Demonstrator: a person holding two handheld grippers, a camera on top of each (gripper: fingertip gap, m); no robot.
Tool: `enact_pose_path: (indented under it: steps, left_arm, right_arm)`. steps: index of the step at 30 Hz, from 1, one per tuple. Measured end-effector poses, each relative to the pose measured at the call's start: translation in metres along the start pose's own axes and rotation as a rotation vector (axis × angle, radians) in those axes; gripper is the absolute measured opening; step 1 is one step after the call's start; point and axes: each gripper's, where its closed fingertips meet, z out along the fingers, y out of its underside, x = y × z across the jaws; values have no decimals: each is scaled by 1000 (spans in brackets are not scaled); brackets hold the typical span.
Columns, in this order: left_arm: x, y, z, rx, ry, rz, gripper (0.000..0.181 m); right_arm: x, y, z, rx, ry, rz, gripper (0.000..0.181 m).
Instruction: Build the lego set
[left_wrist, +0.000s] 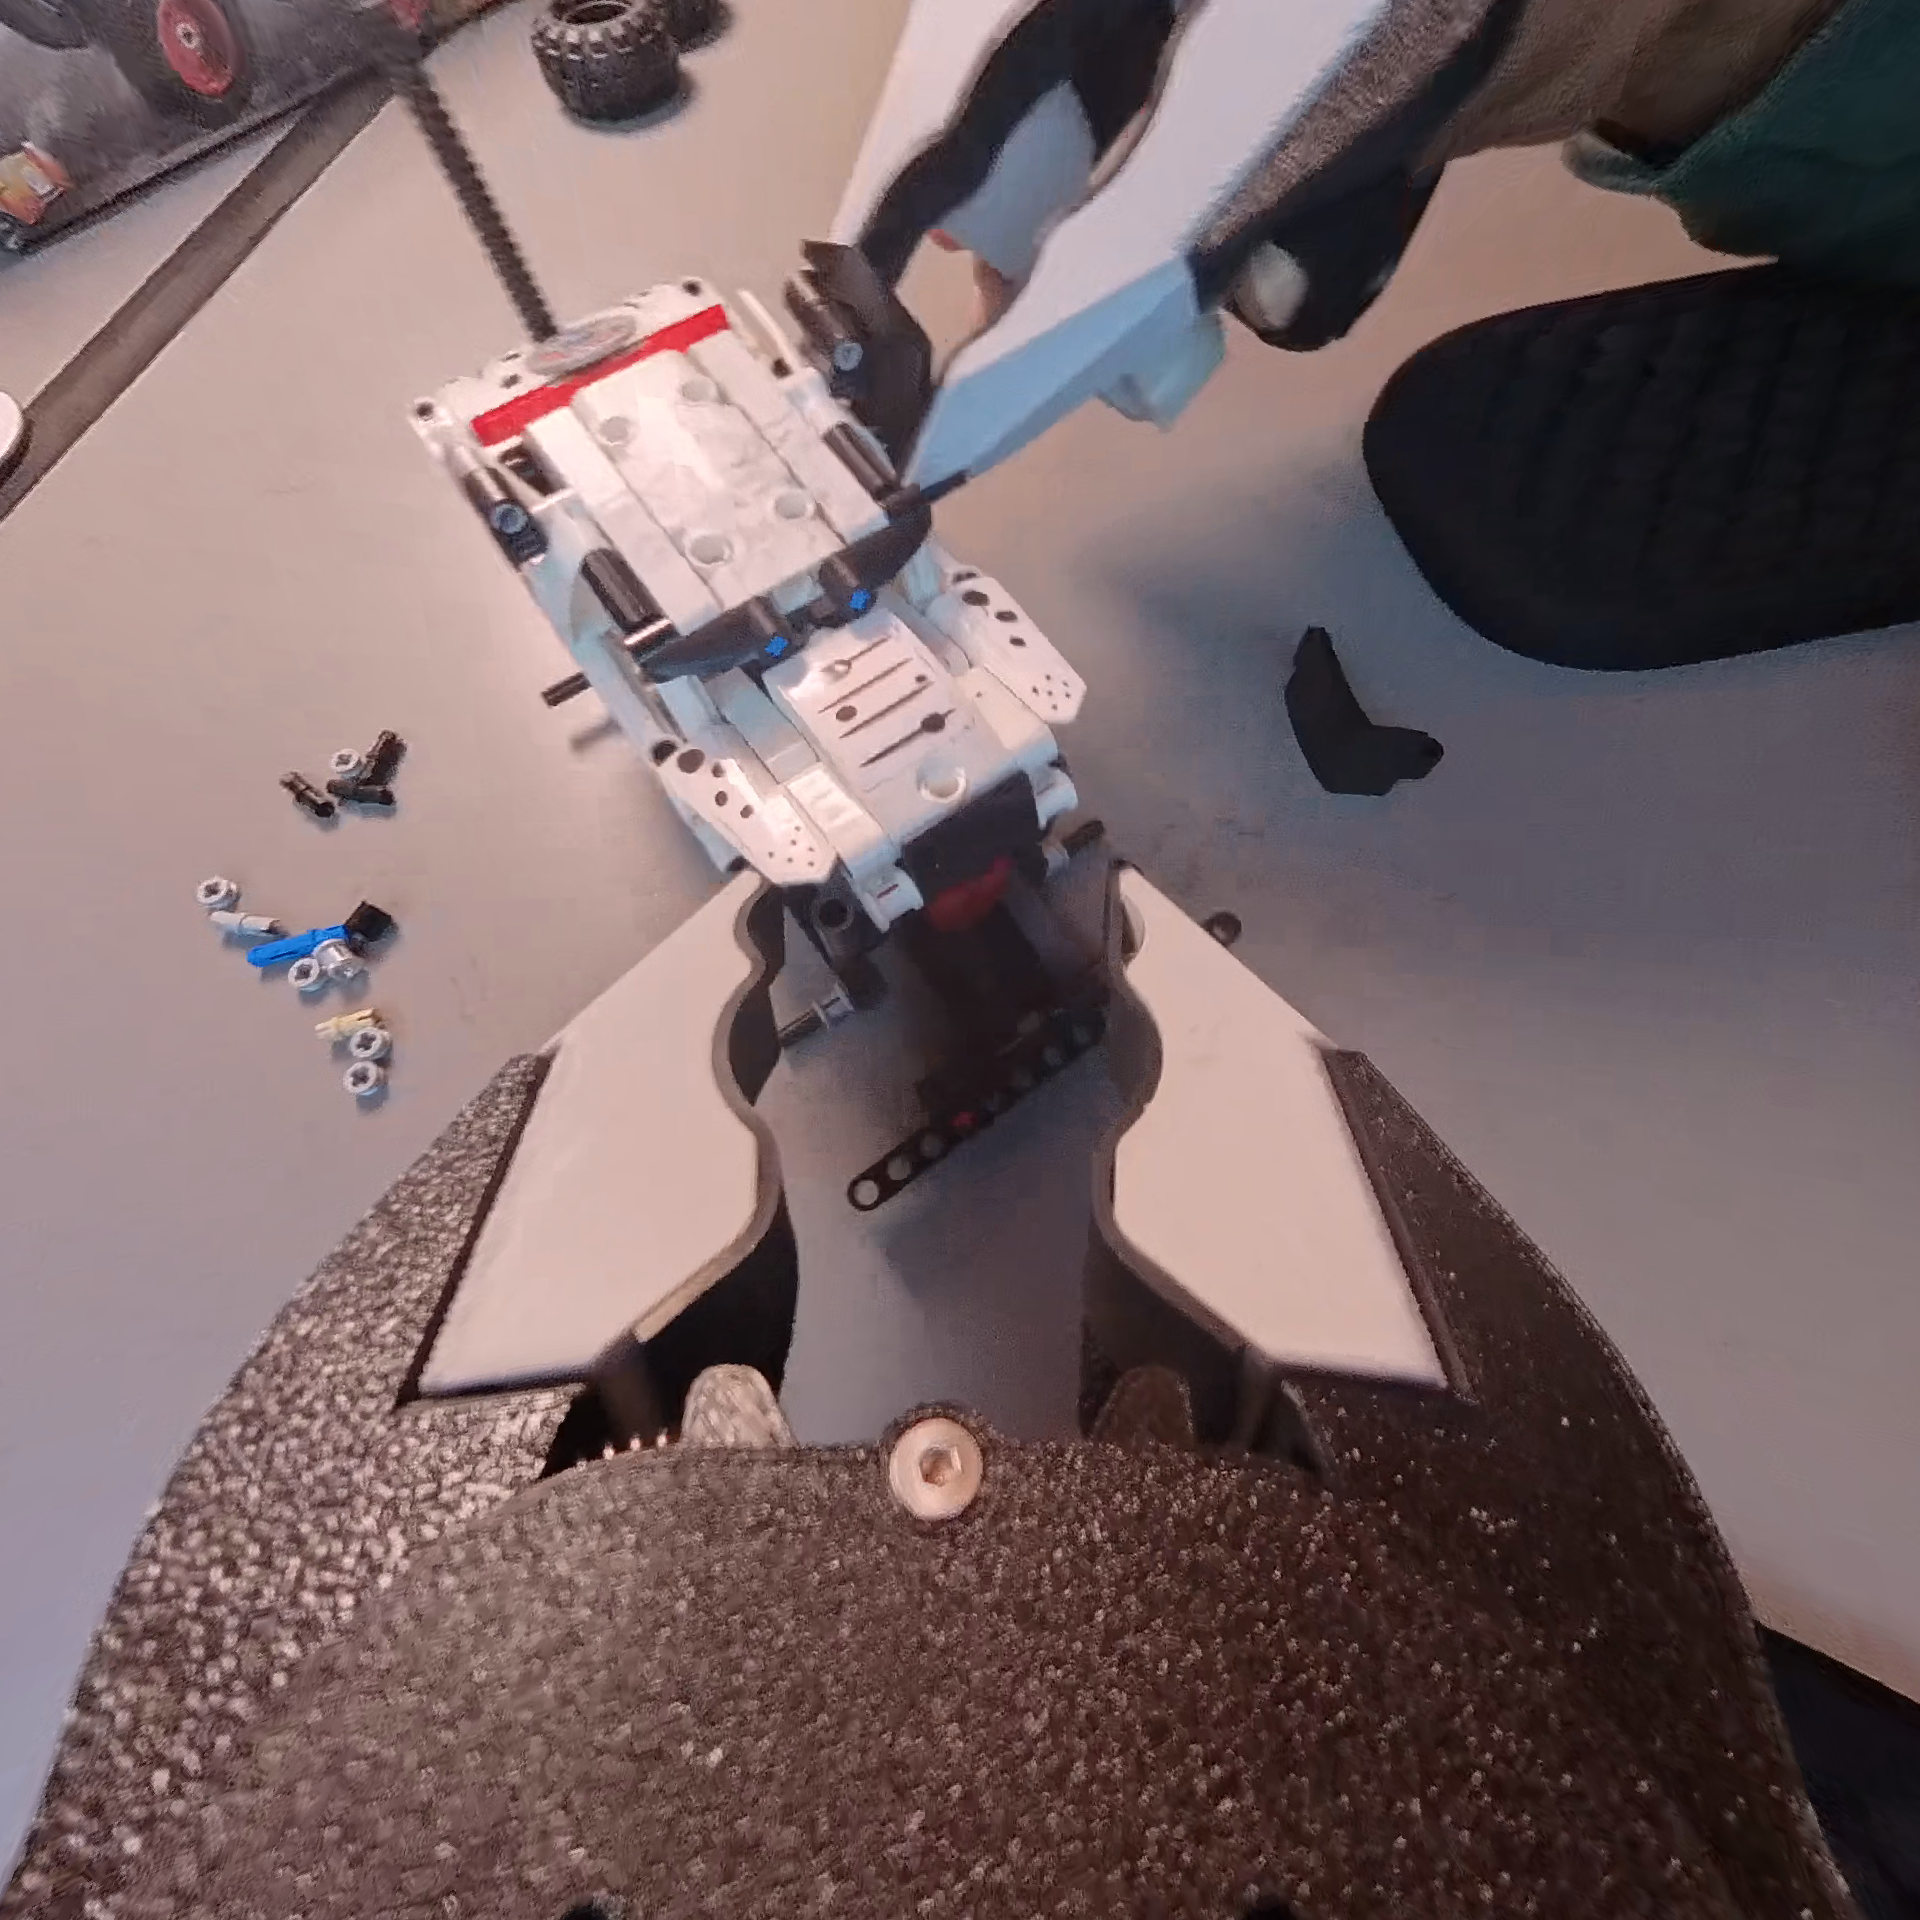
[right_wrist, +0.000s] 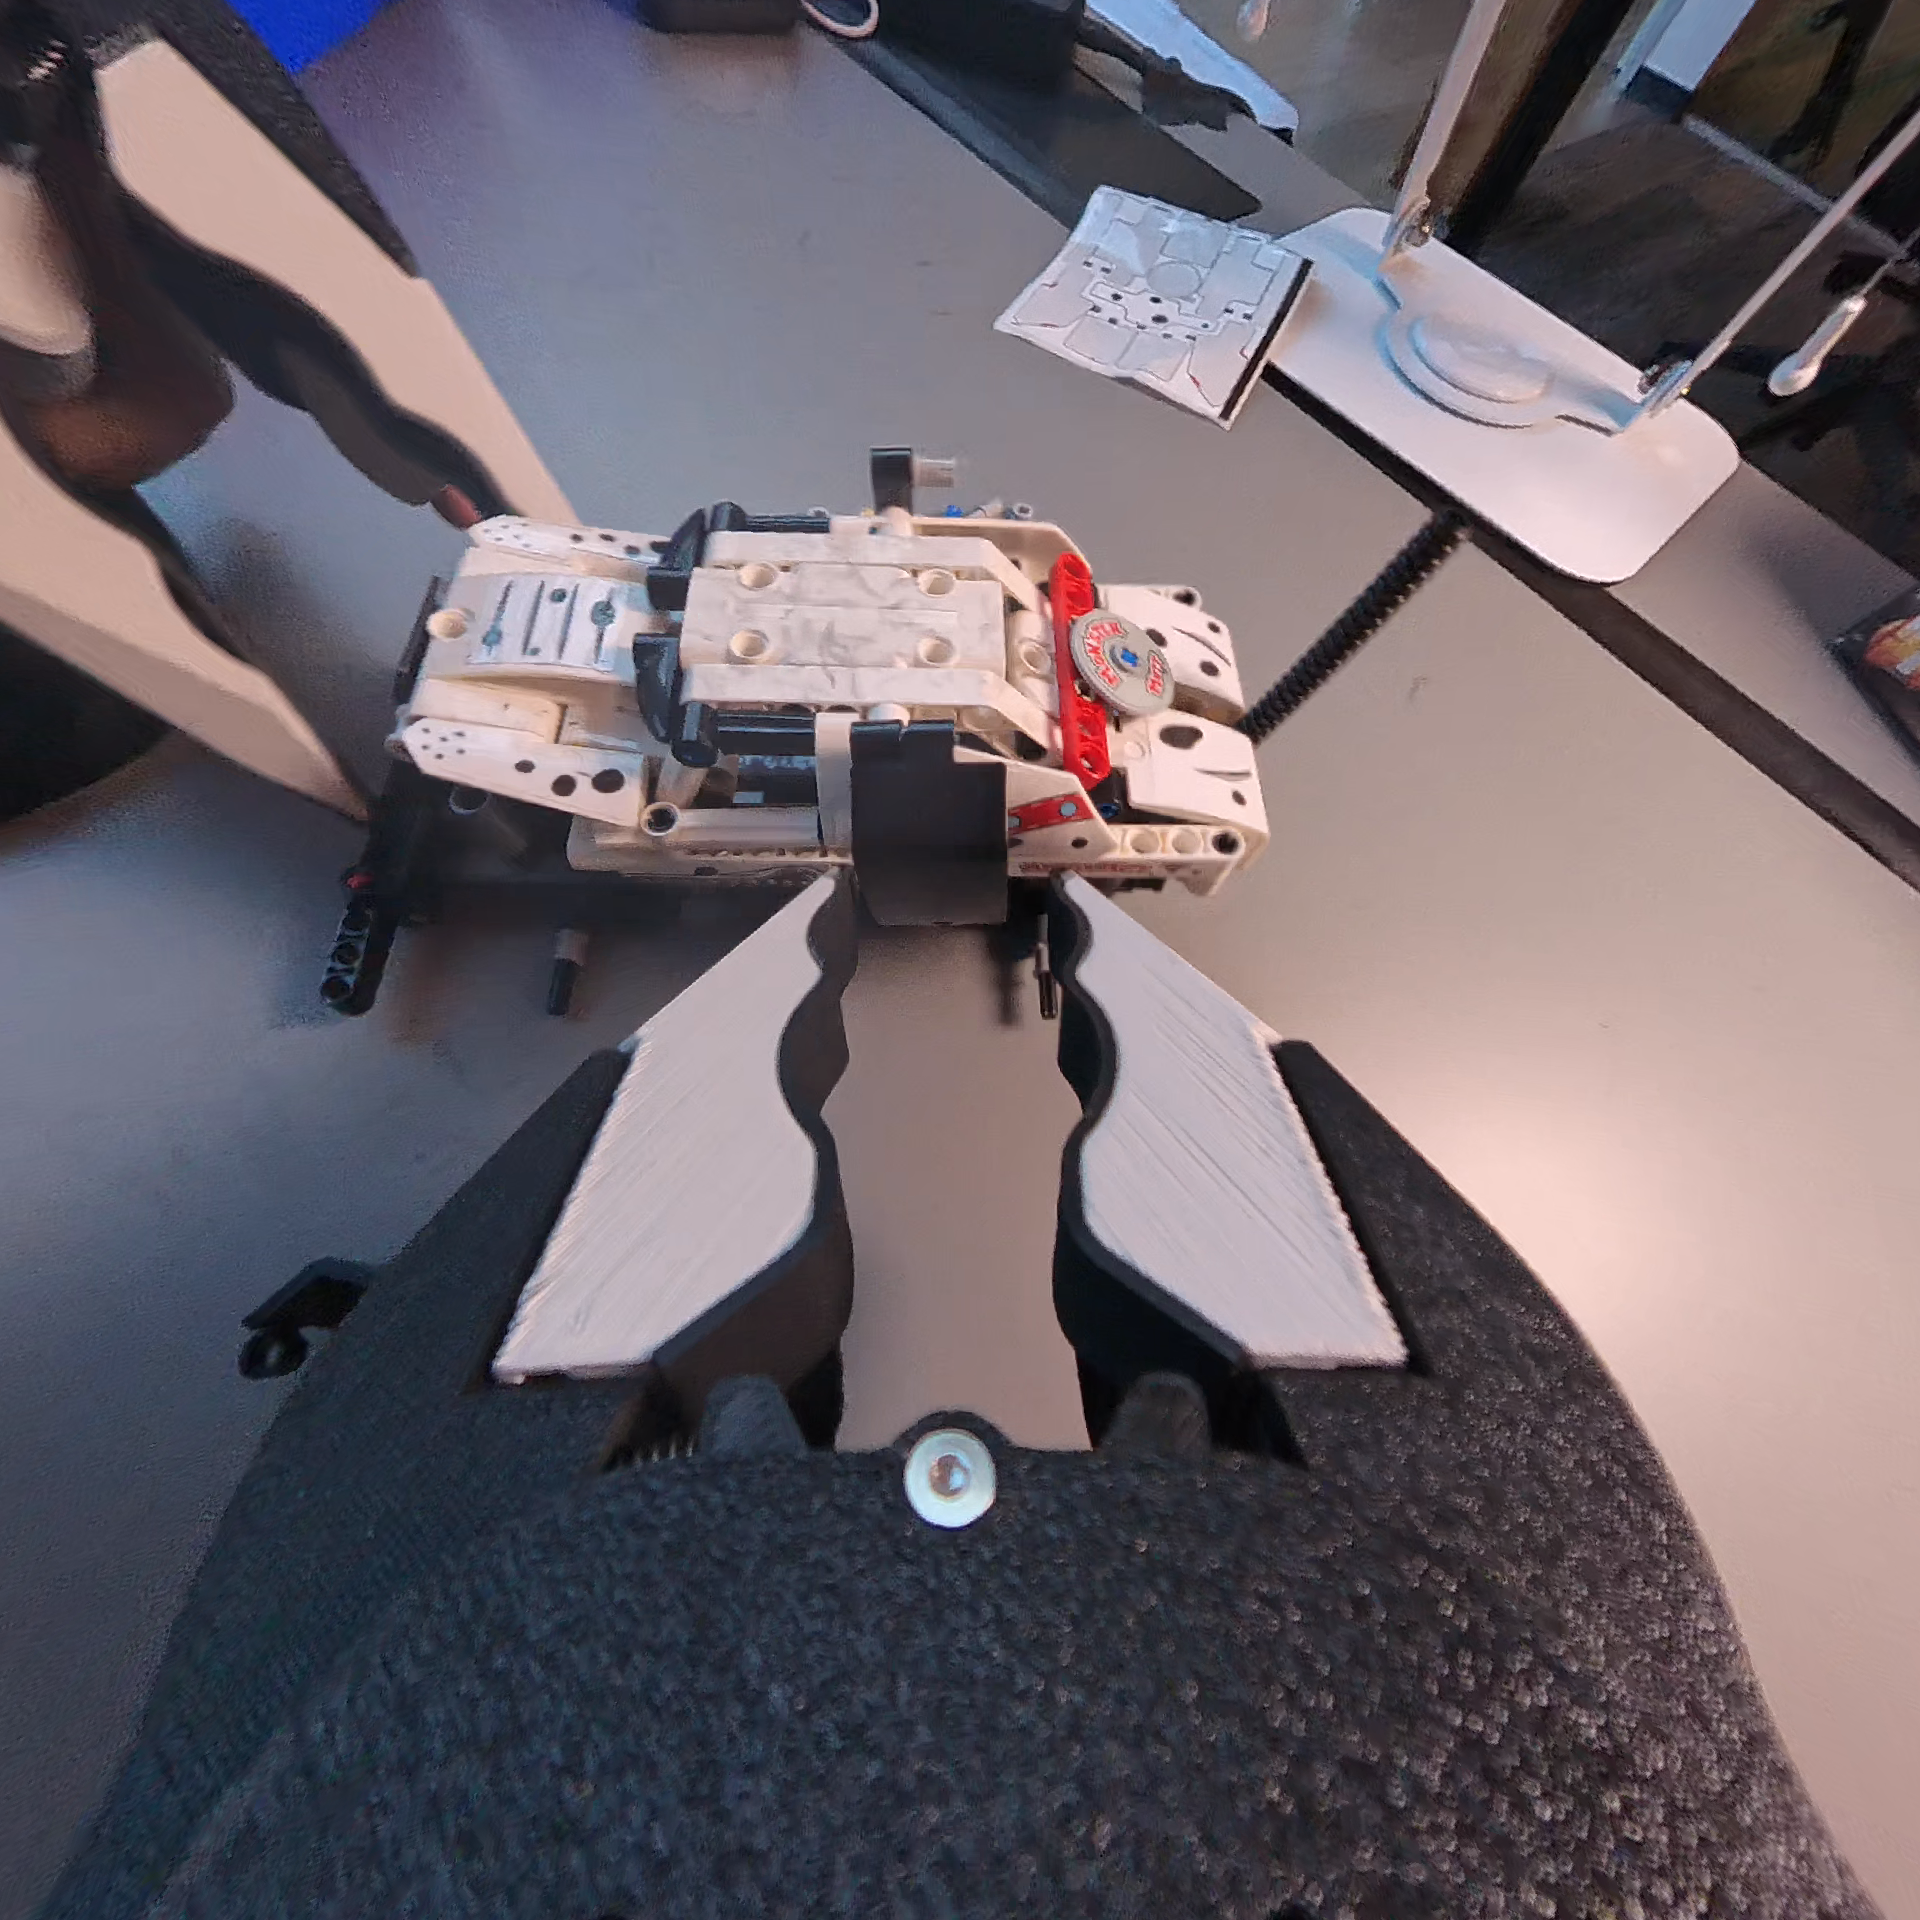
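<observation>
Writing on the car's round grey disc and side stickers left unquoted. White toy-brick car with red beam lies on the grey surface. Left tongs sit wide around its black front end, grip unclear. Right tongs pinch a curved black fender piece against the car's side. Loose pins and bushes lie left; another black fender right; knobbly tyres beyond.

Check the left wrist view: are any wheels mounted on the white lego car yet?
No, the white lego car shows bare black axle ends, and the knobbly black tyres lie apart on the grey table.
</observation>
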Motion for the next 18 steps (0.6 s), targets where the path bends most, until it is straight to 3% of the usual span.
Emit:
enact_pose_path:
  steps: [6, 10, 13, 15, 18]
  left_arm:
    - [40, -14, 30, -15, 55, 139, 60]
    - [50, -28, 47, -5, 31, 233, 55]
    - [37, -40, 34, 93, 15, 150, 48]
    - [23, -48, 23, 176, 8, 60, 47]
    - [2, -58, 2, 298, -32, -33, 46]
  right_arm:
    - [56, 5, -2, 10, 158, 66, 44]
    - [83, 4, -40, 42, 242, 127, 38]
    - [56, -2, -66, 44, 130, 198, 46]
    - [27, -9, -70, 43, 96, 234, 65]
    - [-13, -8, -45, -29, 124, 236, 106]
